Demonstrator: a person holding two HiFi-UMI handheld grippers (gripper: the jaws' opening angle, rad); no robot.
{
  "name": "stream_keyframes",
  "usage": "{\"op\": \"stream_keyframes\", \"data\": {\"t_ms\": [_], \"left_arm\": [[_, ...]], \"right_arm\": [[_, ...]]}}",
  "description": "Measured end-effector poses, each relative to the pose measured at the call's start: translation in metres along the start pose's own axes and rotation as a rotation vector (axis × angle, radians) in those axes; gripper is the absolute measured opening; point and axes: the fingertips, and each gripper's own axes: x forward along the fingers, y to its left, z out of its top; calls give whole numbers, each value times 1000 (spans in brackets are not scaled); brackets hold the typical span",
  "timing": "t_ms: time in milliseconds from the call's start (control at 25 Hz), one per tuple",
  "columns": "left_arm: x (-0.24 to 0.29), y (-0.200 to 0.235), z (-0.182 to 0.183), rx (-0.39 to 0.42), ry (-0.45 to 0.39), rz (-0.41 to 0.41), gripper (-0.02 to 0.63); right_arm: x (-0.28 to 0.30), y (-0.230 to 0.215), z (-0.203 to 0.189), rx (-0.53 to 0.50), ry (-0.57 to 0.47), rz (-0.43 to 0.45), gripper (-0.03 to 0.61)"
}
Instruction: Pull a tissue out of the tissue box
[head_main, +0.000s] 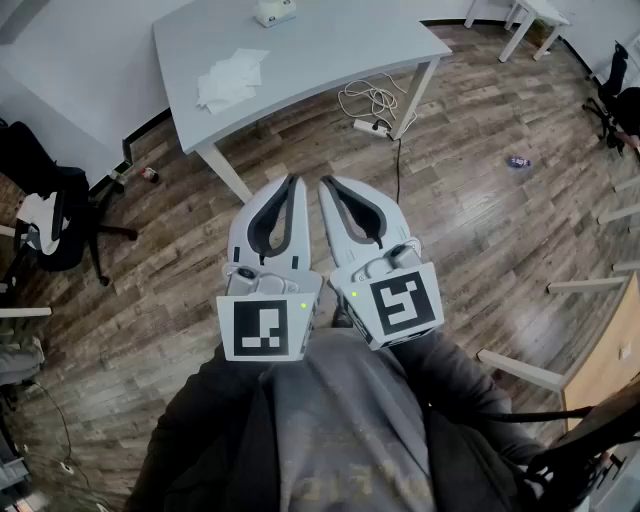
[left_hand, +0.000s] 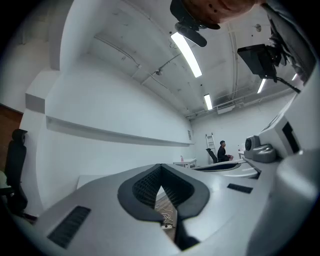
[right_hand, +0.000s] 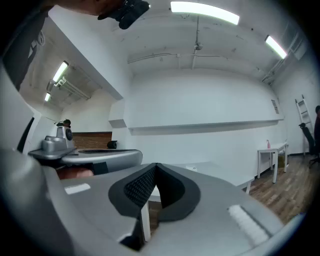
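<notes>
The tissue box (head_main: 275, 12) stands at the far edge of the grey table (head_main: 330, 50), cut off by the top of the head view. A few loose white tissues (head_main: 230, 78) lie on the table's left part. My left gripper (head_main: 297, 180) and right gripper (head_main: 325, 183) are held side by side over the wooden floor, well short of the table, pointing level towards it. Both are shut with their tips touching and nothing between them. In the left gripper view the left gripper (left_hand: 161, 166) has its jaws meeting at the tip, and in the right gripper view so does the right gripper (right_hand: 156, 165).
A power strip with a coiled white cable (head_main: 375, 125) lies on the floor by the table's right leg. A black office chair (head_main: 45, 225) stands at the left and a white table (head_main: 535, 15) at the top right. A person (left_hand: 221, 150) sits far off.
</notes>
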Motion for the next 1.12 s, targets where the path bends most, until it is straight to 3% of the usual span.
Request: {"op": "stream_keyframes", "data": {"t_ms": [560,1120], "left_arm": [[36,-38,-15,11,31,35,2],[134,-7,-33,-17,7,29,2]], "right_arm": [[-12,-61,-13,60,4,14,2],[54,-134,-25,22,15,-20,2]]}}
